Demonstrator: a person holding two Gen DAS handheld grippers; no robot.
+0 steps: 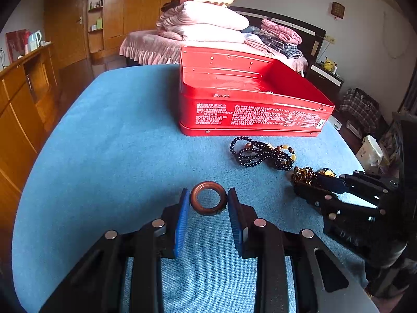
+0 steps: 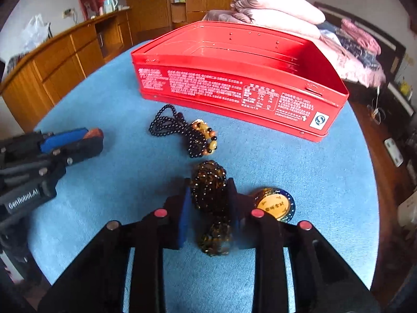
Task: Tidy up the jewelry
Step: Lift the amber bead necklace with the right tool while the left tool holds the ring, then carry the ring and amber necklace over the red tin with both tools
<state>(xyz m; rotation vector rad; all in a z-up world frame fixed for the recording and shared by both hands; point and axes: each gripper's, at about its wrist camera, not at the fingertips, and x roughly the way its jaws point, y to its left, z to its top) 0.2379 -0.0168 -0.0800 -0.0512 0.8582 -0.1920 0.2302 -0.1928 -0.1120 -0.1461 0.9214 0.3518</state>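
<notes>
Early in the job, by the look of it: red tin (image 2: 208, 86) open and bare inside, standing well ahead of both claws on the blue worktop (image 1: 104, 143), with no jewelry put away yet. Left claw (image 1: 208, 195) clenched on a brown ring (image 1: 208, 198), blue pads (image 1: 183, 208) touching its outer edge on either side, right at the fingertips. Ring held with its hole facing up and back toward the wrist, its flat plane spanning from pad to pad; being round, no long axis to speak of. Right claw (image 2: 208, 190) apparently grasping a dark amber bead strand (image 2: 208, 180), both pads against the bunched beads. Long axis of that strand in line with the fingers: bunched coil just past the tips, a thicker carved lump at the rear, deep between the fingers. Still loose on the worktop: a black bead necklace (image 2: 182, 133) just ahead of the right claw, between it and the tin, lying slantwise from far left to near right with its amber beads at the nearer end; and a gold medallion (image 2: 276, 204) flat just beside the right claw's right finger, face up. So, as a judgement: two pieces gripped, two untouched, none delivered; carrying both held pieces forward over the tin's near wall probably next, then the necklace and medallion.
</notes>
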